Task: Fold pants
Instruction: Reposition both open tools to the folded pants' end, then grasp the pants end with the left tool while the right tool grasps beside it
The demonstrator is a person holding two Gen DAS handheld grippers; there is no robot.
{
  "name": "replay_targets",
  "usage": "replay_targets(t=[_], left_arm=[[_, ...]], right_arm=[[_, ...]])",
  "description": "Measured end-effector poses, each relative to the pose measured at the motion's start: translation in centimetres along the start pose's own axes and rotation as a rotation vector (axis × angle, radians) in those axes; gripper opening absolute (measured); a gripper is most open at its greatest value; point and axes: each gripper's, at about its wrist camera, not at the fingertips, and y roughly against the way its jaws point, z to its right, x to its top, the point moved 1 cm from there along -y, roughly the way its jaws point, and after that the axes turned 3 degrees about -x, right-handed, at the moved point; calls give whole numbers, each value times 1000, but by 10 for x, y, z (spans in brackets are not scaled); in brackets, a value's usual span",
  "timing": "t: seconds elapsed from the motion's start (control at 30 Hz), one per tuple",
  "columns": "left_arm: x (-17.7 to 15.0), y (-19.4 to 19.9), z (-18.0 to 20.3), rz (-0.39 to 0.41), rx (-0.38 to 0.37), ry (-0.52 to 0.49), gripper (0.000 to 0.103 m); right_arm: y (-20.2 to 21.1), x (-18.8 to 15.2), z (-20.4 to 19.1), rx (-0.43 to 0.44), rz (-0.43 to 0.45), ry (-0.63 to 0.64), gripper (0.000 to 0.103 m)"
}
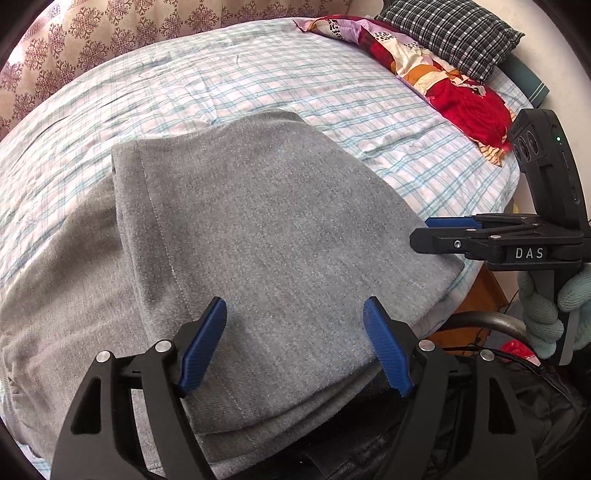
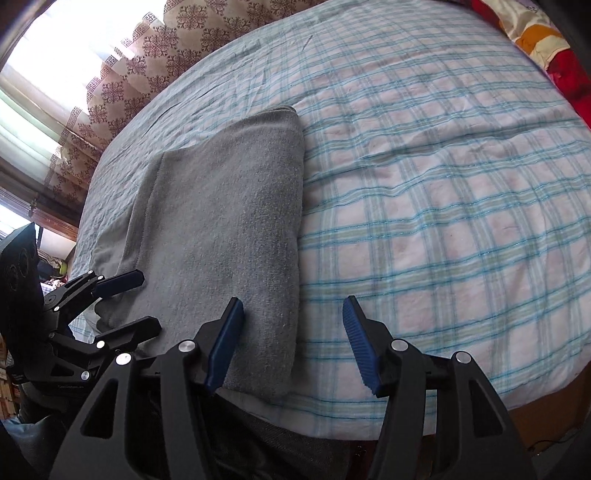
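Note:
Grey pants (image 1: 258, 206) lie folded into a thick stack near the front edge of the bed, one stitched hem running along the top layer. My left gripper (image 1: 295, 306) hovers open above the stack's near edge, its blue pads apart with nothing pinched between them. In the right wrist view the pants (image 2: 229, 206) fill the left half. My right gripper (image 2: 292, 306) is open over their right edge, one pad above grey cloth and the other above the sheet. The left gripper (image 2: 147, 299) shows at the far left, the right gripper (image 1: 421, 229) at the stack's right corner.
The bed carries a blue-and-pink checked sheet (image 2: 443, 184). A red floral pillow (image 1: 461, 96) and a black checked pillow (image 1: 454, 33) lie at the far right. A patterned curtain (image 2: 155, 48) hangs behind the bed. A gloved hand (image 1: 543, 314) holds the right gripper's handle.

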Motion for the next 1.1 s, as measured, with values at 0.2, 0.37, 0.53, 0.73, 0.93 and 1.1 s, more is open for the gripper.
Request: replay_targets(t=[0.2, 0.37, 0.53, 0.73, 0.93, 1.1], left_arm=[[12, 2, 2, 22, 29, -7, 78], [27, 2, 5, 31, 24, -6, 78], [54, -7, 4, 18, -19, 45, 79], [93, -31, 9, -34, -90, 108, 85], [123, -59, 6, -124, -143, 214, 85], [139, -81, 22, -196, -81, 169, 85]], right_arm=[[-5, -3, -4, 26, -9, 7, 58], [-9, -2, -2, 48, -9, -25, 58], [-8, -2, -3, 64, -2, -14, 55], [-6, -3, -16, 93, 9, 30, 34], [9, -2, -38, 42, 91, 142, 29], [18, -6, -57, 16, 143, 228, 28]])
